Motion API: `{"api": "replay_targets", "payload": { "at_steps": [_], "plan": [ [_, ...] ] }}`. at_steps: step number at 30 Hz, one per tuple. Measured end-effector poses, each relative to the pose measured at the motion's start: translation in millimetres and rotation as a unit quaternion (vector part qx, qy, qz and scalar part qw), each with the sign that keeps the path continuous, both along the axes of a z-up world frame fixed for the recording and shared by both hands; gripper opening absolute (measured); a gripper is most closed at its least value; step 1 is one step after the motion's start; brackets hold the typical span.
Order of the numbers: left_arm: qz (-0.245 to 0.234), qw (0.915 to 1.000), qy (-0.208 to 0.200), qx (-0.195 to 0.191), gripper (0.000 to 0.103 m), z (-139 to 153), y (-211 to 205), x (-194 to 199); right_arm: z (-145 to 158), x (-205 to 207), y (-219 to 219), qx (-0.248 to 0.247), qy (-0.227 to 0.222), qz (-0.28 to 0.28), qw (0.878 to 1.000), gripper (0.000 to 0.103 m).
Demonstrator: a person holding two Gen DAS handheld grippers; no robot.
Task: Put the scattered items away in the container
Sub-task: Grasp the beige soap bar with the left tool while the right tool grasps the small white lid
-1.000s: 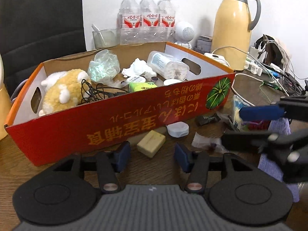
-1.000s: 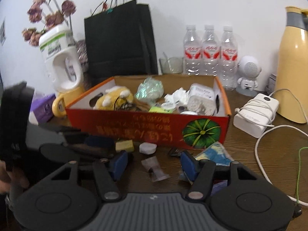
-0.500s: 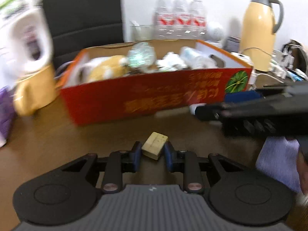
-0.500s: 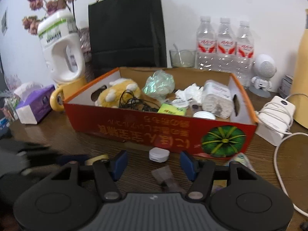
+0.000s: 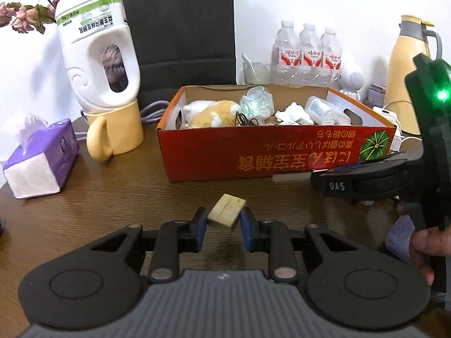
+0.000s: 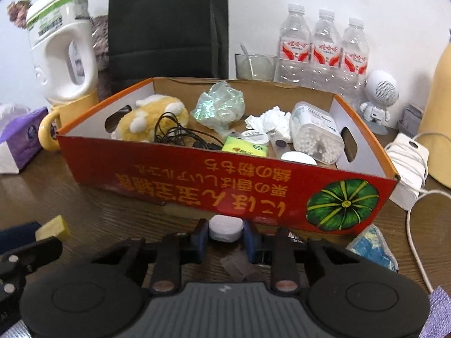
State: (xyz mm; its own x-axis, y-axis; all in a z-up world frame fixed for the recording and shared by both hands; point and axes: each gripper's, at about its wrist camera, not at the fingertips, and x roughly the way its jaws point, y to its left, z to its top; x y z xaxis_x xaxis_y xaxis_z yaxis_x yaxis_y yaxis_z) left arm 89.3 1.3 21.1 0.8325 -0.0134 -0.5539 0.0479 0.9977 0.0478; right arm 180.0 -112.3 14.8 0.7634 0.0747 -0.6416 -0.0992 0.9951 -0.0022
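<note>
The red cardboard box (image 5: 253, 157) (image 6: 174, 174) stands on the brown table with a plush toy, a cable, tissues and a cotton-swab tub inside. My left gripper (image 5: 223, 222) is shut on a tan block (image 5: 227, 211), held above the table in front of the box's left end. The block also shows in the right wrist view (image 6: 55, 228). My right gripper (image 6: 225, 235) is shut on a small white round case (image 6: 225, 228), close to the box's front wall.
A yellow mug (image 5: 115, 132) with a white jug and a purple tissue box (image 5: 39, 160) stand left. Water bottles (image 6: 324, 48), a thermos (image 5: 408, 67) and a white charger (image 6: 408, 157) with cables lie behind and right. A blue packet (image 6: 372, 248) and a wrapper (image 6: 236, 264) lie by the box.
My left gripper closed on the tan block and lifted it back and left from the box. My right gripper moved forward and closed on the white round case.
</note>
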Motion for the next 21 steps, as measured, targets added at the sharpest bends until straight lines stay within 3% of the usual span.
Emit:
{"api": "replay_targets", "payload": {
  "at_steps": [6, 12, 21],
  "plan": [
    [0.016, 0.9996, -0.021, 0.005, 0.026, 11.1, -2.0, -29.7, 9.0, -25.0, 2.0, 0.013, -0.012, 0.009, 1.0, 0.025],
    [0.018, 0.9995, -0.015, -0.023, 0.026, 21.2, -4.6, -64.0, 37.7, -104.4, 8.9, 0.02, -0.093, 0.041, 0.995, 0.025],
    [0.03, 0.9978, -0.059, -0.004, 0.026, 33.5, -19.5, -131.5, 55.9, -216.7, 11.0, 0.05, -0.174, 0.045, 0.982, 0.025]
  ]
}}
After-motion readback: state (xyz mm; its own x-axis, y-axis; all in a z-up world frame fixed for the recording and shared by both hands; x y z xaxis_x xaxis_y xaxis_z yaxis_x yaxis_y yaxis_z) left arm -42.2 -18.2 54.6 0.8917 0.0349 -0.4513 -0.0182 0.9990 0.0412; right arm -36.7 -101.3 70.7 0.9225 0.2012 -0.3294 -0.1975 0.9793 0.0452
